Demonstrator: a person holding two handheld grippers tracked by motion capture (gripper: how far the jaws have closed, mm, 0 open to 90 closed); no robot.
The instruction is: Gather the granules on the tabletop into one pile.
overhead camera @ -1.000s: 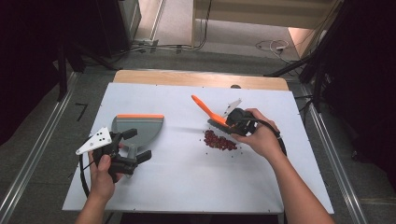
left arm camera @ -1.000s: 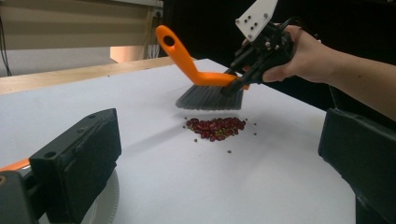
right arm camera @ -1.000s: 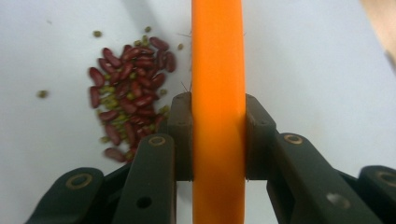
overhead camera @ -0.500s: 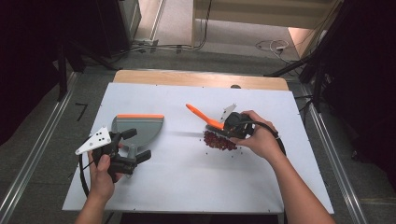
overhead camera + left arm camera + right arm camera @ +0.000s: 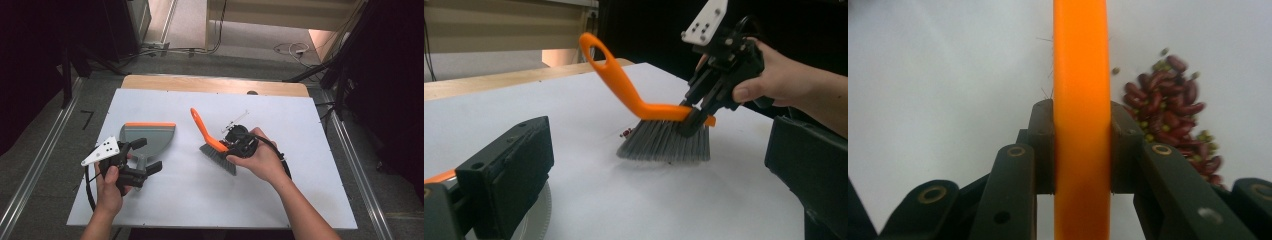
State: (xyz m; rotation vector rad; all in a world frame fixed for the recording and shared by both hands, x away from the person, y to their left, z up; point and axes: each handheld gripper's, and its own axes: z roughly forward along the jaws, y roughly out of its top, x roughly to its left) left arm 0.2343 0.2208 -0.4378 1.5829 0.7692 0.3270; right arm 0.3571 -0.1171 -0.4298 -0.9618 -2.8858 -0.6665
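White table (image 5: 300, 200) carries a grey dustpan (image 5: 148, 136) w/ orange rim at approx. 9 o'clock of centre; the left gripper (image 5: 142, 157) sits at its handle, jaws apart in the left gripper view, grip on the handle cannot be confirmed. Brush (image 5: 212, 143), orange handle pointing to 11 o'clock, bristles on the table near centre, is clamped by the right gripper (image 5: 231, 146), jaws clenched on the orange back. Red beans (image 5: 1173, 115) mixed w/ small green ones lie just beside the brush, at 3 o'clock of it in the right gripper view.

A white table (image 5: 300, 200) stands on grey floor (image 5: 40, 165), dark surroundings.
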